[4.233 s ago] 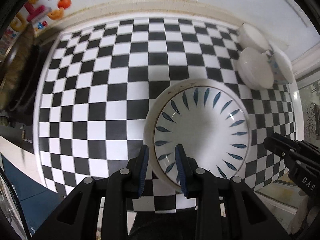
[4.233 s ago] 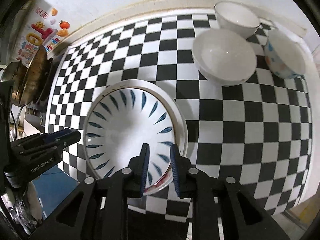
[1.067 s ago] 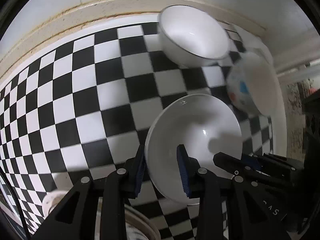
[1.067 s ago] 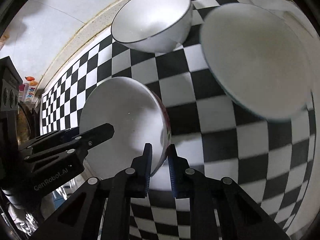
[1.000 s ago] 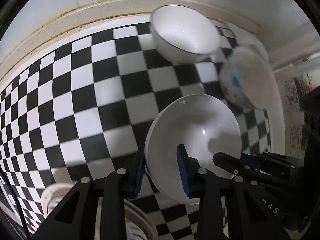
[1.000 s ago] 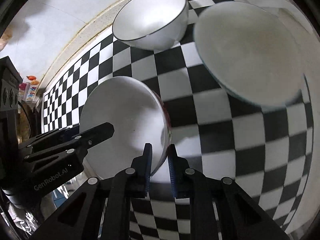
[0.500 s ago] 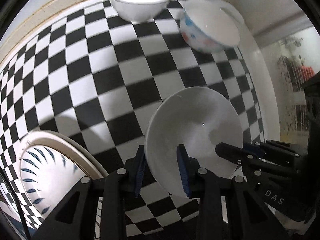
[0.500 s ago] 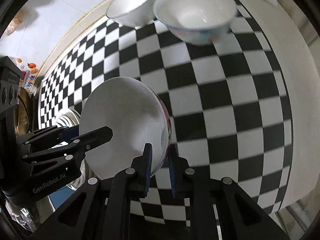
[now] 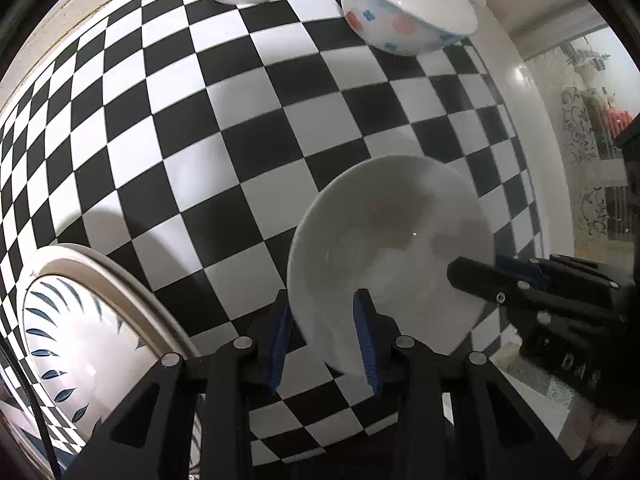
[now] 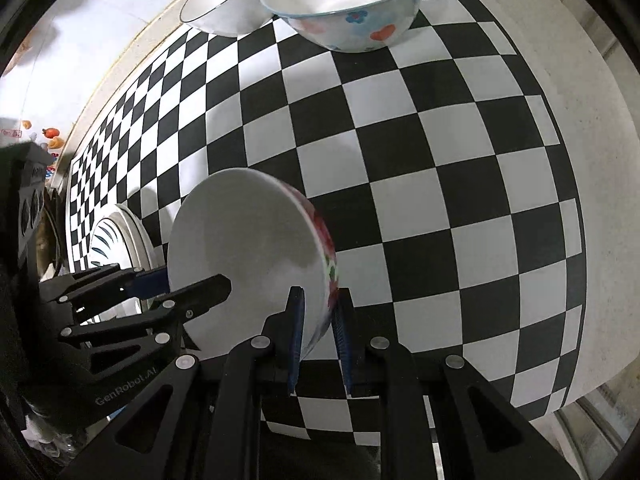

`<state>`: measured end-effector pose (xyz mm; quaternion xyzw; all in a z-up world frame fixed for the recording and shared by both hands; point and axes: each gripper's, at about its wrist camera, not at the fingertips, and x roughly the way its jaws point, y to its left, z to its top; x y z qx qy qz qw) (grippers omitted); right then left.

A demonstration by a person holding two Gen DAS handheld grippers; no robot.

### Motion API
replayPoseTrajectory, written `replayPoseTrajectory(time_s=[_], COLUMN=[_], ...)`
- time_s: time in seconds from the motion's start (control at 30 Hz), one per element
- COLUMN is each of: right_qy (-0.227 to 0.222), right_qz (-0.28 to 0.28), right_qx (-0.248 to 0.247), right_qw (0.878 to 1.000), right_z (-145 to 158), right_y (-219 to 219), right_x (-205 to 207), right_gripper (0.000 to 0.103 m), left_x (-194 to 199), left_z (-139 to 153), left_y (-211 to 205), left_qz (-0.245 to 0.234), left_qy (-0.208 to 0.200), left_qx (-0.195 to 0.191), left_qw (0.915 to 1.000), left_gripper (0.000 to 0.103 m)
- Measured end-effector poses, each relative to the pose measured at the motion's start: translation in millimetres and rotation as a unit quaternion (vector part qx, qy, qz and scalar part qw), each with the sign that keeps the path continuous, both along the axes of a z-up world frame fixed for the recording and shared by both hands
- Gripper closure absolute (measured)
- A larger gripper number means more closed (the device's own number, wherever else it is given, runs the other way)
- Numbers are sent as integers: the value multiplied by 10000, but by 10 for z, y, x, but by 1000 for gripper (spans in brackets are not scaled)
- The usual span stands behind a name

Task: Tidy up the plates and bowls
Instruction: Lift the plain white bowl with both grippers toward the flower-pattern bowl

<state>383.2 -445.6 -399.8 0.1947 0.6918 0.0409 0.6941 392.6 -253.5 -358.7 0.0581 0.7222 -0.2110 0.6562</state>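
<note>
Both grippers clamp one bowl (image 9: 390, 248) above the checkered table (image 9: 224, 128): left gripper (image 9: 323, 344) and right gripper (image 10: 318, 334) on opposite rims. Next, likely, lowering it level beside the plate (image 9: 80, 320).

Bright even indoor light, soft shadows on checkered tabletop (image 9: 240, 128), strong fisheye warping, dark vignetted corners

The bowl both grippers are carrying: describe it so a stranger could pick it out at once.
Over the black-and-white checkered tabletop, nearer the cameras than the two bowls at the far edge, the left gripper and right gripper pinch opposite rims of one shallow bowl with a plain white inside. Its outside bears red flowers and green leaves; the blue-and-pink-dotted bowl and the dark-rimmed white bowl do not.
</note>
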Motion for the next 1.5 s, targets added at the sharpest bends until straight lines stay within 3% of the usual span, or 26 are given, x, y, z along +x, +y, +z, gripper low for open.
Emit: replayPoseTrajectory(time_s=[0.1, 0.2, 0.23, 0.27, 0.33, 0.47, 0.53, 0.73, 0.83, 0.93, 1.2, 1.5], right_qy=[-145, -822, -1074, -1351, -1722, -1679, -1456, -815, -550, -519, -572, -978], right_qz=[-232, -721, -837, -948, -1098, -1112, -1107, -889, -833, -827, -660, -639], right_qx=[154, 351, 340, 304, 262, 307, 387, 327, 324, 487, 241, 205], right_qw=[9995, 9934, 9901, 9858, 9786, 9790, 9824, 9922, 9945, 9940, 9959, 9929], right_z=[138, 458, 554, 651, 759, 718, 607, 139, -77, -138, 3, 587], right_y=[-174, -510, -609, -717, -928, -1176, -1254, -1283, -1257, -1218, -1119, -907], right_x=[23, 101, 136, 204, 385, 815, 1018, 1447, 1558, 1608, 1609, 1295], right_gripper=[85, 82, 72, 54, 35, 33, 34, 58, 75, 85, 87, 87], left_x=[111, 353, 467, 604, 840, 1306, 1474, 1769, 1827, 1841, 1699, 1368], left_z=[273, 556, 614, 648, 647, 473, 357, 70, -31, -57, 149, 771], left_y=[88, 115, 85, 38, -50, -318, -440, -722, -799, -874, -867, -690], left_qz=[194, 426, 481, 544, 619, 727, 736, 616, 538, 462, 345, 206], left_qy=[-247, -530, -576, -642, -697, -491, -396, -231, -178, -181, -438, -821], left_qx=[-63, -195, -265, -307, -308, -453, -461, -338, -348, -347, -285, -496], left_qw=[9995, 9975, 9968, 9960, 9952, 9951, 9954, 9973, 9978, 9982, 9980, 9952], left_gripper=[74, 71, 66, 64, 64, 64, 64, 65, 82, 85, 85, 85])
